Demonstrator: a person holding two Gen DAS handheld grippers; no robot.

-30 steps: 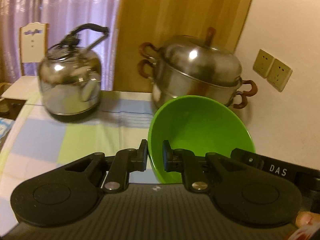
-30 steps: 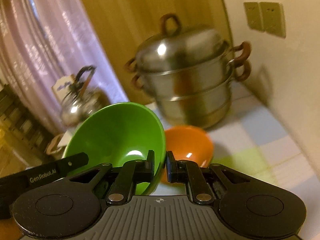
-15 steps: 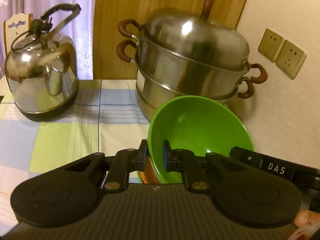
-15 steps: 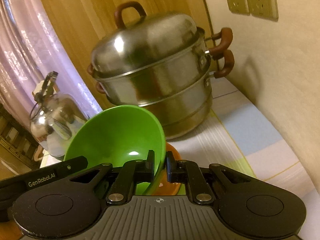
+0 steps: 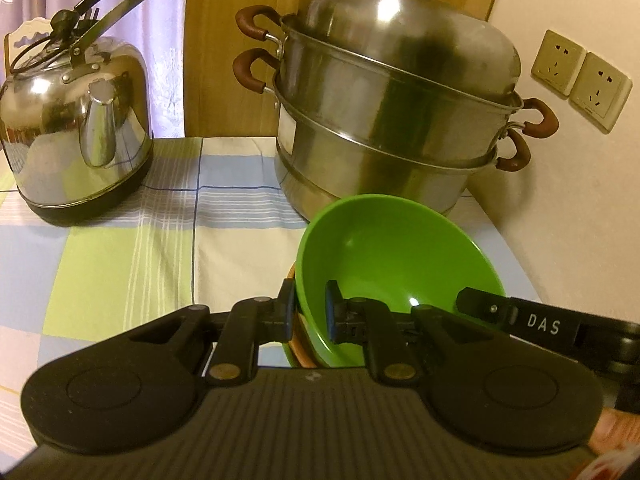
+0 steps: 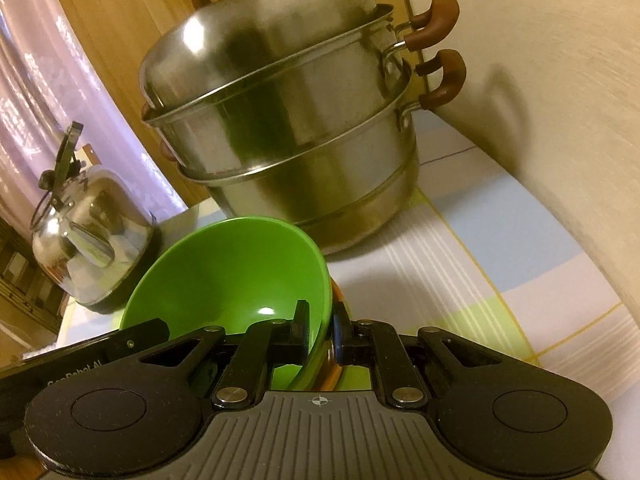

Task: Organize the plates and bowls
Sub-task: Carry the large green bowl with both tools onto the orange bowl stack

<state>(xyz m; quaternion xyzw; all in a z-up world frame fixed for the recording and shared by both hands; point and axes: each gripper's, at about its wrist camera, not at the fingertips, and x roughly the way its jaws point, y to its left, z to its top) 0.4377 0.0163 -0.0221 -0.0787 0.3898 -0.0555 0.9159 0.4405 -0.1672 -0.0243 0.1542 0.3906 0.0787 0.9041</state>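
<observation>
Green bowl (image 5: 394, 256) tilted, low over checked cloth (image 5: 132, 248), right in front of steel steamer pot (image 5: 392, 120). Orange bowl (image 5: 298, 340) directly under it, only rim edge showing; contact btwn the two can't tell. Left gripper (image 5: 307, 312) clamped on green bowl's left rim, one finger inside, one outside. Right gripper (image 6: 321, 328) pinching opposite rim same way. Steel kettle (image 5: 76, 128) w/ black base well apart, far left on cloth. Two wall sockets (image 5: 580, 78) beside pot.
</observation>
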